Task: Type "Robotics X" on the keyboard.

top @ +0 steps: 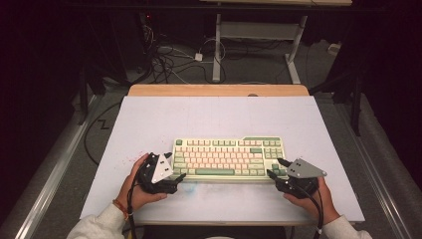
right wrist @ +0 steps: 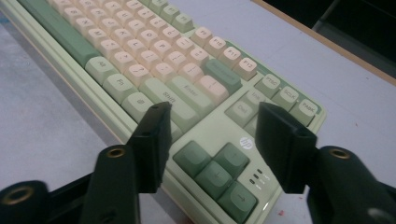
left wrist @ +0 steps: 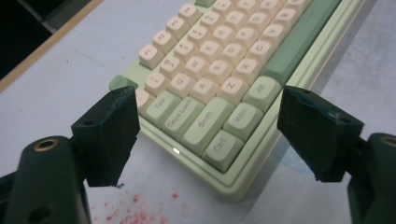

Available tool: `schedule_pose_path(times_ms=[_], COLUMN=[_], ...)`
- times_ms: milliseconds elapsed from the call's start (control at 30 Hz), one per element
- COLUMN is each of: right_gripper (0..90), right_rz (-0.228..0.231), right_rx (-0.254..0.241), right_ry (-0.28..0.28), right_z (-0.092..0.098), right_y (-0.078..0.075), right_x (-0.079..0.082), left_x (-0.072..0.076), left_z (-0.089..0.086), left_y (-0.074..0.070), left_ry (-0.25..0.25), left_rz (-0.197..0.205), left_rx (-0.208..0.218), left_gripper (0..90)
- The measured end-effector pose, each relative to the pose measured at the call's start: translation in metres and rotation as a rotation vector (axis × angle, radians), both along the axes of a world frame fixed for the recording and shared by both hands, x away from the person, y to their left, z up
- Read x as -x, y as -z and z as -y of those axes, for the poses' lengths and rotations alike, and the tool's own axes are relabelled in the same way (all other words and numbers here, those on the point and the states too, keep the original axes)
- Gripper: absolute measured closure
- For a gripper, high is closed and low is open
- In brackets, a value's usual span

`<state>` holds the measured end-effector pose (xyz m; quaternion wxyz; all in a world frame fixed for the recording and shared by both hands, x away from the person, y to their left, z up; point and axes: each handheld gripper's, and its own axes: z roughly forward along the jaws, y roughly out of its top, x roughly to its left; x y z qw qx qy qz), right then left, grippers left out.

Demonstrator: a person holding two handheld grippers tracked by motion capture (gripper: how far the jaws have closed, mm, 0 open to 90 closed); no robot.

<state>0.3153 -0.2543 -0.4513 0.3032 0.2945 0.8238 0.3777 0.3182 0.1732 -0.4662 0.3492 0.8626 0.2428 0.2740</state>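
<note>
A pale green keyboard (top: 229, 158) with cream and dark green keys lies flat near the front of the white tabletop (top: 199, 114). My left gripper (top: 175, 166) is at its left front corner. In the left gripper view, its jaws (left wrist: 208, 95) stand wide apart on either side of the Ctrl and Shift corner (left wrist: 219, 149), without touching it. My right gripper (top: 275, 167) is at the right front corner. In the right gripper view, its jaws (right wrist: 215, 109) hover apart over the arrow keys (right wrist: 215, 172), and the pads press on nothing.
Red specks (left wrist: 135, 210) mark the tabletop by the keyboard's left front corner. A wooden strip (top: 219, 90) borders the table's far edge. Beyond it are cables (top: 169, 62) on the floor and the legs of another desk (top: 217, 50). Bare tabletop lies behind the keyboard.
</note>
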Motion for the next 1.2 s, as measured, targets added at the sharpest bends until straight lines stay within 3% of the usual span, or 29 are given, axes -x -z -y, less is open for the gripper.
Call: schedule_pose_path(times_ms=[233,367,700,1200], right_gripper=[81.1,88.5,90.0,90.0], right_rz=[-0.05,-0.061,-0.097,-0.144], right_rx=[0.011,0.017,0.035,0.085], right_ry=[-0.035,-0.045,-0.074,-0.118], right_z=[0.001,-0.002,-0.016,-0.037], right_y=[-0.004,-0.008,-0.01,0.0], right_x=[-0.004,-0.009,-0.025,-0.042], left_x=[0.007,0.012,0.013,0.012], left_z=[-0.018,-0.024,-0.024,-0.021], left_y=[0.006,0.009,0.011,0.014], left_ry=[-0.049,-0.06,-0.056,-0.043], left_rz=[-0.028,-0.042,-0.054,-0.077], left_rx=[-0.002,-0.003,-0.018,-0.025], left_gripper=[18.7,18.7,18.7,18.7])
